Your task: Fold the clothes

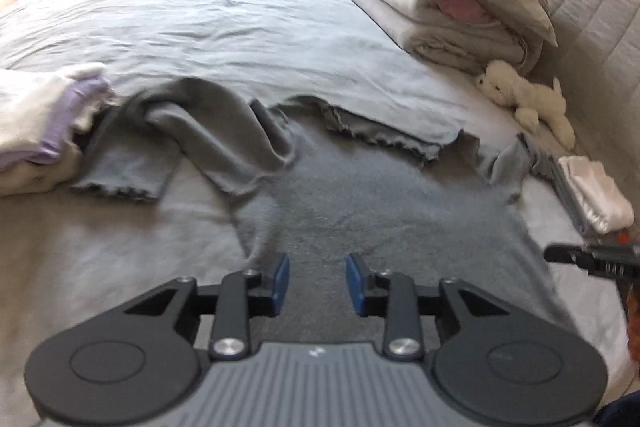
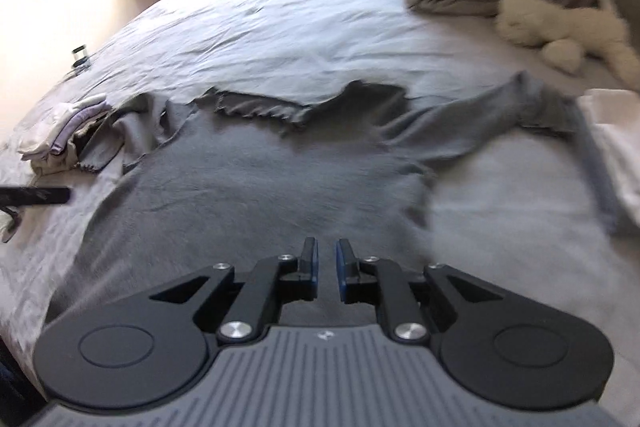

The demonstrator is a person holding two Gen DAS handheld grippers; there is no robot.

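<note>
A grey long-sleeved top (image 1: pixel 360 203) (image 2: pixel 260 187) lies spread on the bed, its frilled hem toward the far side. One sleeve (image 1: pixel 192 131) is bunched and doubled over at the left. The other sleeve (image 2: pixel 480 111) stretches out to the right. My left gripper (image 1: pixel 318 263) hovers open over the top's near left part, nothing between its blue pads. My right gripper (image 2: pixel 327 247) hangs over the near middle of the top, jaws only a narrow gap apart, with no cloth between them. Each gripper shows at the edge of the other view: the right gripper (image 1: pixel 592 259), the left gripper (image 2: pixel 36 195).
A pile of folded white and lilac clothes (image 1: pixel 36 131) (image 2: pixel 60 135) sits at the left. Folded white cloth (image 1: pixel 596 195) (image 2: pixel 616 155) lies at the right edge. A white plush toy (image 1: pixel 528 99) and stacked duvets (image 1: pixel 448 7) fill the far right by the headboard (image 1: pixel 592 11).
</note>
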